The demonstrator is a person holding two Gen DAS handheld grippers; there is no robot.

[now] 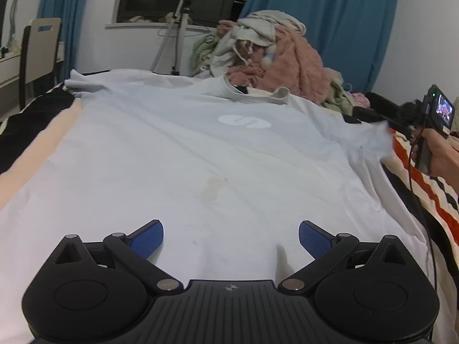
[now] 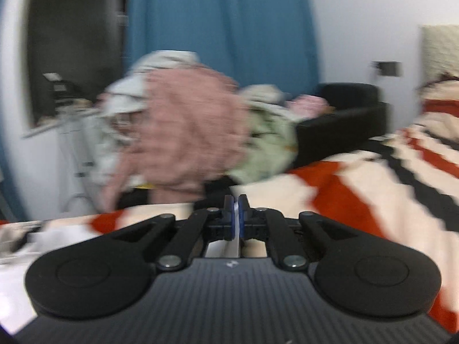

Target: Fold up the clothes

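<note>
**White tee spread on the bed, one sleeve getting pinched**

Starting on the left: the left gripper [image 1: 231, 239] is hovering low over the hem end of the white t-shirt [image 1: 178, 154], with its blue pads [image 1: 147, 239] sitting wide apart and nothing between them. The shirt is lying flat in front of it, spreading out across the bed with the collar [image 1: 255, 91] at the far end and a white oval logo [image 1: 244, 121] on the chest. There's a faint yellowish stain [image 1: 212, 187] showing near the middle of the fabric, just ahead of the pads.

Moving right, the shirt's right sleeve [image 1: 378, 140] is lifting up off the striped blanket [image 1: 424, 189] toward the right gripper [image 1: 401, 114], which the person's hand [image 1: 441, 157] is holding at the bed's edge. In the right wrist view, which is pretty blurry, the right gripper [image 2: 236, 209] is clamping together on a thin sliver of white cloth [image 2: 235, 223], so it's gripping the shirt. Behind all this a pile of clothes [image 1: 272, 54] is sitting at the far end, topped with something pink and fluffy, in front of blue curtains [image 1: 330, 23].
</note>
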